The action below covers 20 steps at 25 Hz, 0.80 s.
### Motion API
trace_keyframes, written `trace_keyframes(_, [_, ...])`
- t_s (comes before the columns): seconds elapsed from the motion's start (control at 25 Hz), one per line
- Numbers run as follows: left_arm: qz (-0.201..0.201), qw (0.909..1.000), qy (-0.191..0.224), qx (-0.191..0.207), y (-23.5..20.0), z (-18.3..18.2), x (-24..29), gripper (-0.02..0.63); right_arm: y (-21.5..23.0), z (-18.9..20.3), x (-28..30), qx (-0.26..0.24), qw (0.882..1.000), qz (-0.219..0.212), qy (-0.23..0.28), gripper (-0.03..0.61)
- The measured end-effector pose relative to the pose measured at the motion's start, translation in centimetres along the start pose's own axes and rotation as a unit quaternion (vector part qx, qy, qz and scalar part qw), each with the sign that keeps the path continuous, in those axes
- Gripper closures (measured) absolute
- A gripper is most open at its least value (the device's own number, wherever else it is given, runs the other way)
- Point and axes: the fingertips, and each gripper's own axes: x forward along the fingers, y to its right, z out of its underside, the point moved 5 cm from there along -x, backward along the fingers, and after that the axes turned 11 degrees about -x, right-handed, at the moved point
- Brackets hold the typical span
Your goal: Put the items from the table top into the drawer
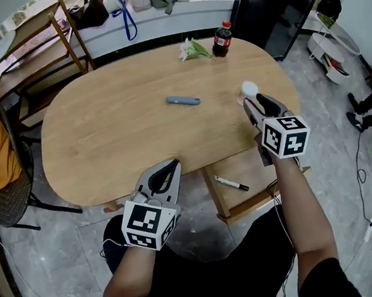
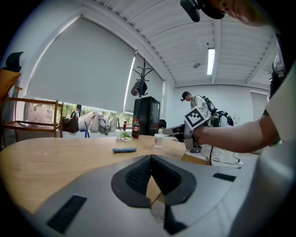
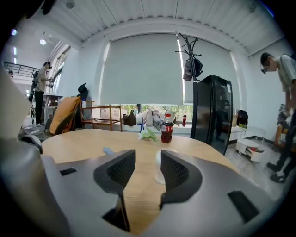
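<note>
Head view: oval wooden table (image 1: 103, 134) with four items on top. The blue pen (image 1: 183, 100) lies flat near the middle. The small white cup (image 1: 249, 89) stands upright near the right-hand rim. The cola bottle (image 1: 222, 39) stands upright at the far edge, with the flower sprig (image 1: 192, 50) lying just beside it on its left. The drawer (image 1: 252, 166) is pulled out below the table's near right edge. A black marker (image 1: 231, 184) lies inside it, toward its left side. The right gripper (image 1: 254, 101) is held over the right end of the table, pointing at the cup. In its own view I read the jaws as spread, with bare tabletop in the gap and neither pad pressing on anything. The cup shows just ahead of the tips, partly behind the right-hand jaw, and I cannot confirm whether it touches that jaw. The left gripper (image 1: 172, 165) hovers at the near edge of the table, well apart from all the items. In its own view the pads meet at the tips with nothing pinched between them. The pen, cup, bottle and my other forearm all show beyond it. Off the table's left end stands a chair (image 1: 3, 194) with an orange cloth draped over it.
</note>
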Motion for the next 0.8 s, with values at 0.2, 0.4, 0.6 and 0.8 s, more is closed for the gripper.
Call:
trace_keyframes(0.2, [0.003, 1.0, -0.001, -0.003, 0.2, 0.2, -0.1, 0.612, 2.2, 1.0, 2.8, -0.016, 0.999, 0.04, -0.02, 0.355])
trace_keyframes(0.4, [0.008, 1.0, -0.002, -0.001, 0.7, 0.3, 0.0, 0.612, 3.3, 2.8, 5.4, 0.011, 0.999, 0.027, -0.043, 0.308])
trace_keyframes(0.6, [0.013, 0.9999, -0.007, 0.005, 1.2, 0.2, 0.0, 0.612, 3.7, 4.0, 6.9, 0.012, 0.997, 0.023, -0.077, 0.299])
trace_keyframes(0.8, [0.012, 0.9999, -0.007, 0.006, 1.2, 0.0, 0.0, 0.612, 3.8, 4.3, 7.1, 0.027, 0.996, 0.021, -0.082, 0.322])
